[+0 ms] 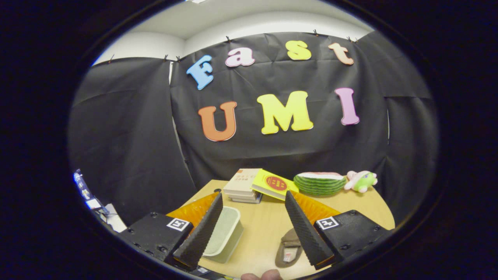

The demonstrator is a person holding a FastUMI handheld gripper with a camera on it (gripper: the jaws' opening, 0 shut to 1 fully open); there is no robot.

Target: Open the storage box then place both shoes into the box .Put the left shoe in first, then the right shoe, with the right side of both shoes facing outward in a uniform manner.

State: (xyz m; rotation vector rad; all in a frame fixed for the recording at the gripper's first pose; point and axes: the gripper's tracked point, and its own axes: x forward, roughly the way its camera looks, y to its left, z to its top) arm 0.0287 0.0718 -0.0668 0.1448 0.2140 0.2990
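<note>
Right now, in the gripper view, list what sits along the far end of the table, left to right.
Stack of books → yellow book → watermelon slice toy → pink and green plush toy. The claw is open, nearer than all of them.

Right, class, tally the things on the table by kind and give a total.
Books: 3, a stack of two and a yellow one
Watermelon slice toys: 1
Plush toys: 1
Pale tubs: 1
Shoes: 1
Total: 7
The gripper is open.
</note>
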